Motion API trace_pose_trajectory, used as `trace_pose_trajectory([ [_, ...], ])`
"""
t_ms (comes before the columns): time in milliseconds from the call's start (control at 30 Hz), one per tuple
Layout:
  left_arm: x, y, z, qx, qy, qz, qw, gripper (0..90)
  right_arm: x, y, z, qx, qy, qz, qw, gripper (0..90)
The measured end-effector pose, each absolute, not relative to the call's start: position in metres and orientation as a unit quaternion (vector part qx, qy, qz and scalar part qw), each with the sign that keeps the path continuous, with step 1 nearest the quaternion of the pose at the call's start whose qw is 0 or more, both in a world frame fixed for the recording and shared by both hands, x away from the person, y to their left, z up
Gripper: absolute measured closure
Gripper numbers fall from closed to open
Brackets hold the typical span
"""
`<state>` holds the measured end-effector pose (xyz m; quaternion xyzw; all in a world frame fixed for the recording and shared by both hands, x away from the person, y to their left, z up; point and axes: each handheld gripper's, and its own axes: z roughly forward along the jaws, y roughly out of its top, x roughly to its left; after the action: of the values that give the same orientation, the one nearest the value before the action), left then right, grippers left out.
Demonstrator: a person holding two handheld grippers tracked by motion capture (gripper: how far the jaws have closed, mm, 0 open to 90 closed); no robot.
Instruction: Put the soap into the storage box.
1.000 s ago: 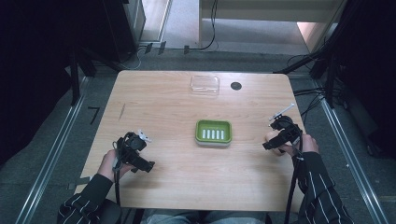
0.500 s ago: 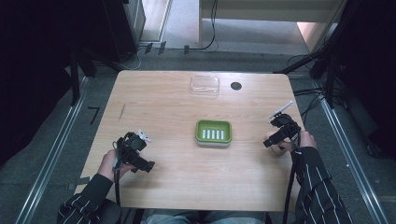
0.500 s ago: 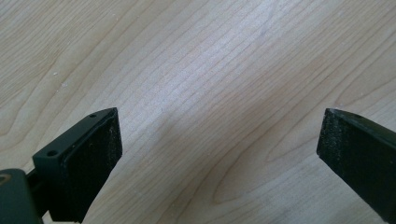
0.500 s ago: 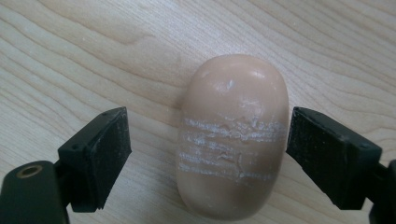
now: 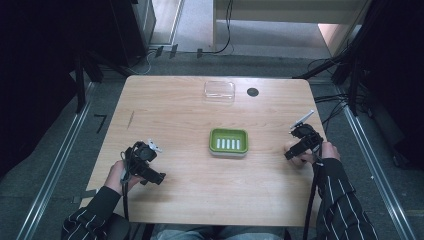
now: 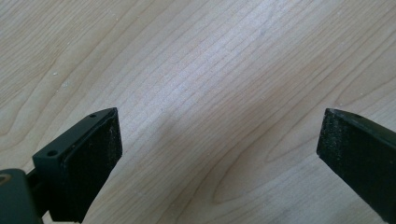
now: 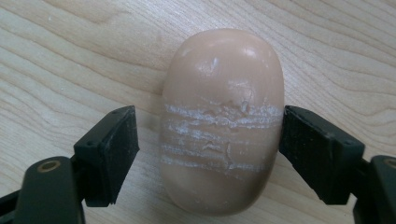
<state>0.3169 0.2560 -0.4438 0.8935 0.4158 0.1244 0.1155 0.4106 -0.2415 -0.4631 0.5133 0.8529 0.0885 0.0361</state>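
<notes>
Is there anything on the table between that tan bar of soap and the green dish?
Nothing: in the high view, bare wood lies between the soap by the right gripper and the green soap dish.

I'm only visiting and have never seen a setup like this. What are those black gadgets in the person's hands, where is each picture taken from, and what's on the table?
A person sits at a wooden table holding a two-jaw clamp in each hand, in place of a robot. The high view looks down from above; the other two come from cameras riding on each clamp. On the table lie a green soap dish, a clear lid and a tan bar of soap. The right gripper has just been closing around the soap: one pad touches it, while a small gap remains at the other, so it isn't gripped yet. The left gripper is wide open over bare wood.
</notes>
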Motion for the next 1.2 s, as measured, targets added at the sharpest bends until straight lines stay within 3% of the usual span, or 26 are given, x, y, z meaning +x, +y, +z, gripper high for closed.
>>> trace_pose_trajectory([
  [400,0.3171,0.2559,-0.4441,0.894,0.416,0.124,0.116,0.5,0.4147,-0.2428,-0.4689,0.52,0.851,0.072,0.031,31.8],
  [1200,0.3169,0.2555,-0.4438,0.893,0.416,0.125,0.117,0.6,0.4168,-0.2452,-0.4665,0.527,0.847,0.066,0.027,33.3],
])
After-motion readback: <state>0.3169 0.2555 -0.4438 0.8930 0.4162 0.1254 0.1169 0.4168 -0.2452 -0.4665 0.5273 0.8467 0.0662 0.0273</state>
